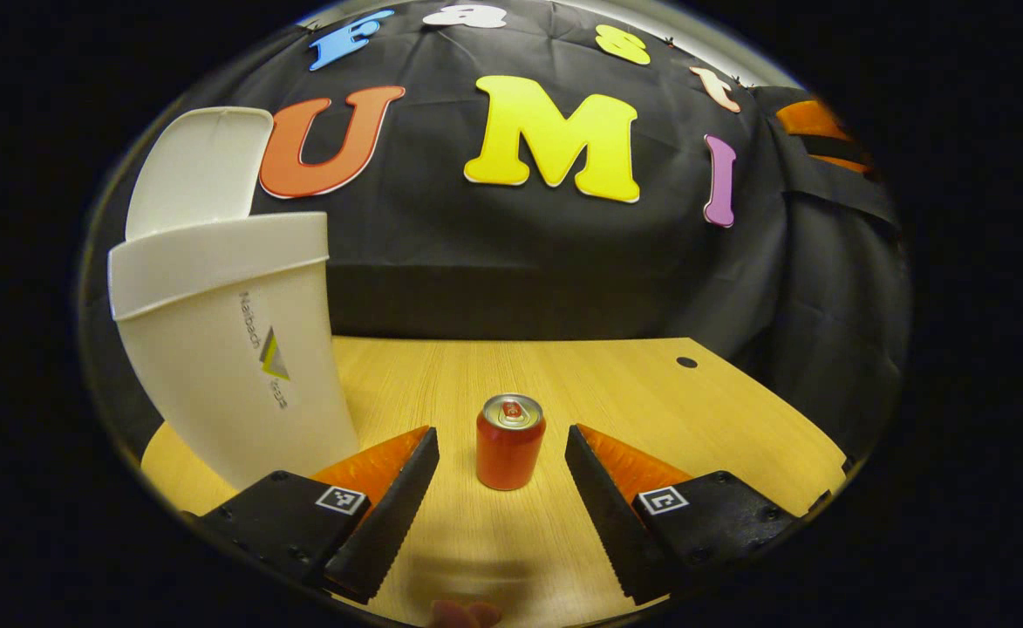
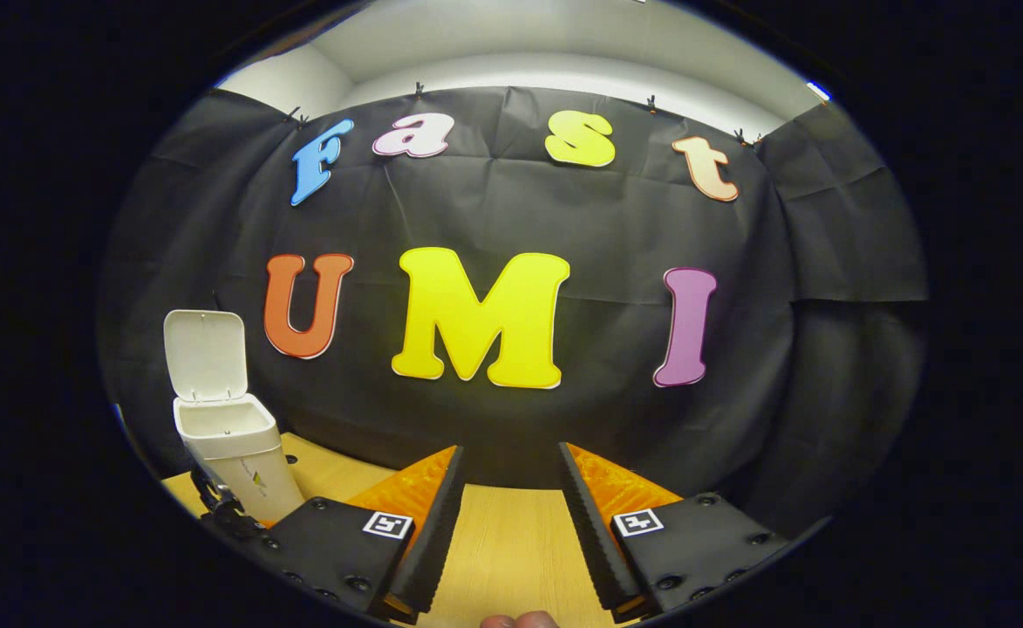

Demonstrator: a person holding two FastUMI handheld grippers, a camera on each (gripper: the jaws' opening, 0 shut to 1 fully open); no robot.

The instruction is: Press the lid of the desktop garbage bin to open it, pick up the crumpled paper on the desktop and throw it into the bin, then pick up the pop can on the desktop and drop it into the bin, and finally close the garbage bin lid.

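- In the left gripper view, the left claw (image 1: 501, 449) is standing wide open, its two fingers spread to either side of a small red aluminium pop can (image 1: 510, 441) with a silver top
- The pop can is standing upright on the pale wooden counter (image 1: 616, 384), lying between the fingertips but a little beyond them, and neither finger is touching it
- The tall white plastic desktop garbage bin (image 1: 232, 349) is sitting on the counter to the left of the can, just beside the left finger (image 1: 389, 506), with a grey and yellow logo on its side
- The bin's white hinged lid (image 1: 197, 170) is standing raised above the rim, so the bin is open
- A small dark round hole (image 1: 686, 362) is showing in the counter near its far edge
- In the right gripper view, the right claw (image 2: 506, 471) is also spread wide, holding nothing, with bare counter (image 2: 511, 541) lying between its fingers
- That same view is showing the garbage bin (image 2: 236, 453) far off to the left with its lid (image 2: 206, 353) tipped up and back
- A fingertip (image 2: 520, 620) of the person's hand is peeking in at the bottom edge
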